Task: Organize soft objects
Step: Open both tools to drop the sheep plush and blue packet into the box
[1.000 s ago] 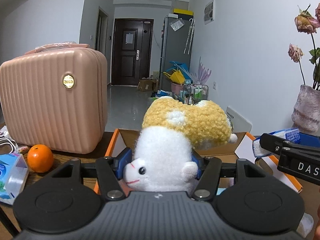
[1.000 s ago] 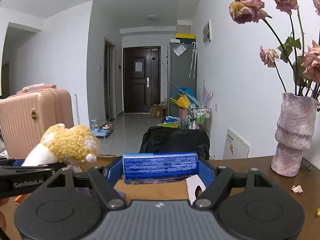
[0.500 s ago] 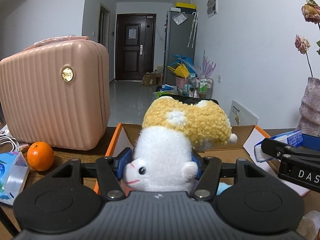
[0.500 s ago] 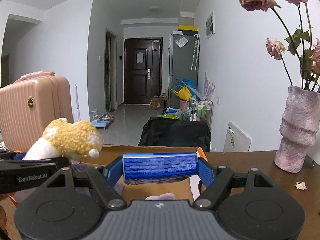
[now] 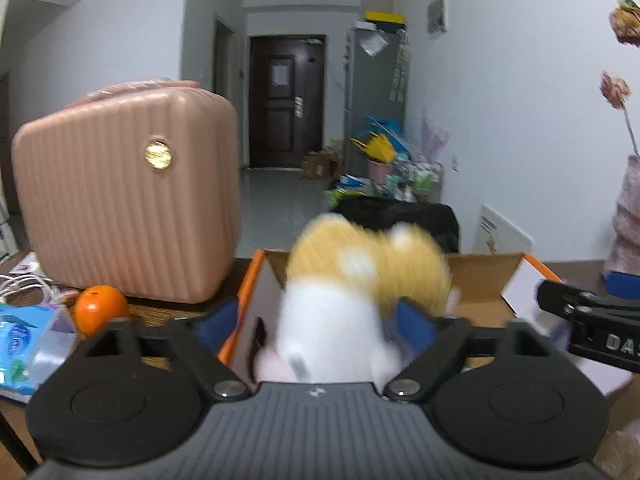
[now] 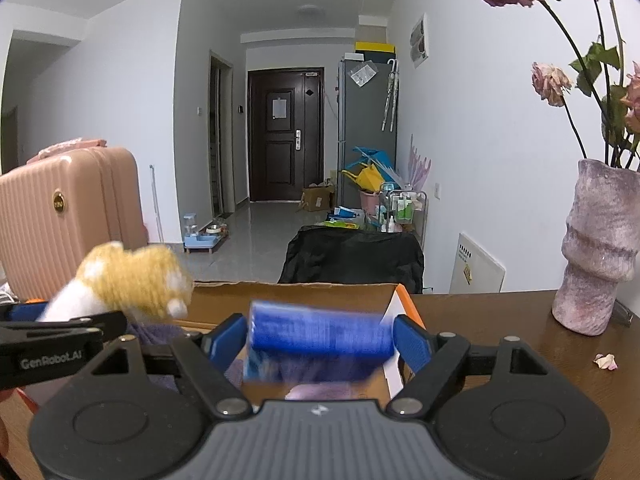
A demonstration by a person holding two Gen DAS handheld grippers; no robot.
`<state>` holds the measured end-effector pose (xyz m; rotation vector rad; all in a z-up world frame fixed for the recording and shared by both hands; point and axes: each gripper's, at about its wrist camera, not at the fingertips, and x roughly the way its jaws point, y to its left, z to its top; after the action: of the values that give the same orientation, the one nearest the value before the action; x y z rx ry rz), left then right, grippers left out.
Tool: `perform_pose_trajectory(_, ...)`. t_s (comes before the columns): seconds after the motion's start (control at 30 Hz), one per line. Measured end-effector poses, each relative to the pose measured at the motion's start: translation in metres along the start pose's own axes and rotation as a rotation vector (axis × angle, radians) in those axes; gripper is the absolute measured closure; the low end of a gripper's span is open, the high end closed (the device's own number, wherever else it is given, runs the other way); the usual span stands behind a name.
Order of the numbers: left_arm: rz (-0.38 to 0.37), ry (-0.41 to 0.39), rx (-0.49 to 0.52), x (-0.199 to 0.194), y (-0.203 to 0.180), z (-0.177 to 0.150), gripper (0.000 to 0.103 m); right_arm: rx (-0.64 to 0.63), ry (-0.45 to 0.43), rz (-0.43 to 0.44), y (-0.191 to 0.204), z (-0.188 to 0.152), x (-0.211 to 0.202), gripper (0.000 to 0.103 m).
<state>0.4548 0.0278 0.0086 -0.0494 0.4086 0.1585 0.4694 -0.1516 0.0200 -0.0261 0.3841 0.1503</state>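
Note:
A yellow and white plush toy (image 5: 360,280), blurred, sits between the fingers of my left gripper (image 5: 316,324). Its jaws are opening and a gap shows beside the left pad (image 5: 218,326). It hangs over an open cardboard box (image 5: 480,276) with orange edges. In the right wrist view a blue soft pack (image 6: 320,334), also blurred and tilted, lies between the fingers of my right gripper (image 6: 320,340). Those jaws are opening too, and both pads stand clear of the pack. The same box (image 6: 300,292) lies below, with purple cloth inside. The plush (image 6: 136,276) shows at the left there.
A pink ribbed suitcase (image 5: 128,216) stands on the table left of the box. An orange (image 5: 100,310), a tissue pack (image 5: 28,344) and white cables lie before it. A purple vase (image 6: 600,248) with dried roses stands at the right. A black bag (image 6: 352,256) is behind the table.
Both grippers' jaws have spread wider. The plush toy and the blue pack, held still and sharp before, are now blurred and loose between the pads, and the pack has tipped.

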Motion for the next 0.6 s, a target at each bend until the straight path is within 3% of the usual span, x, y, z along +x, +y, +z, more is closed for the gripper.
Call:
perform_pose_trajectory(0.1, 0.017, -0.012, -0.014, -0.003, 0.004, 0.001, 0.0, 0.014, -0.01, -0.005, -0.004, 0.002, -0.001, 0.01)
perform_pose_trajectory(0.23, 0.03, 0.0, -0.036, 0.001, 0.008, 0.002, 0.0, 0.038, -0.01, -0.003, -0.008, 0.003, -0.001, 0.0)
perform_pose_trajectory(0.6, 0.016, -0.002, -0.032, 0.001, 0.011, 0.002, 0.0, 0.04, -0.036, -0.017, -0.009, 0.003, -0.008, 0.0)
